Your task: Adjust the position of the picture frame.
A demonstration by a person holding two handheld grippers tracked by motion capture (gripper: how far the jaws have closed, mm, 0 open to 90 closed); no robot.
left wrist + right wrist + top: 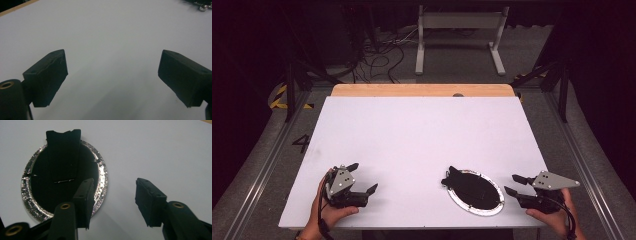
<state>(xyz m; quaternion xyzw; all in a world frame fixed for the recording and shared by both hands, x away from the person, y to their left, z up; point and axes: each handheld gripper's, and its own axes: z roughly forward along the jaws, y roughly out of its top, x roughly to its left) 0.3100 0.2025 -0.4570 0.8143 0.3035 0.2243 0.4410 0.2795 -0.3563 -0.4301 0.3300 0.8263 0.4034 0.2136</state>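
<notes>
An oval black object with a glittering silver rim (475,192) (63,180) lies flat near the table's front edge, right of centre; a black stand flap (63,155) lies across its back. My right gripper (513,184) (113,200) hovers just right of it, open, with bare table between its jaws. In the right gripper view one jaw overlaps the silver rim. At the front left my left gripper (363,178) (112,75) is held in a hand, jaws wide open over bare white table.
The white table top (422,135) has a wooden strip (422,90) along its far edge. Beyond it stand a grey metal frame (459,35) and loose cables on the floor. Dark rails run along both sides of the table.
</notes>
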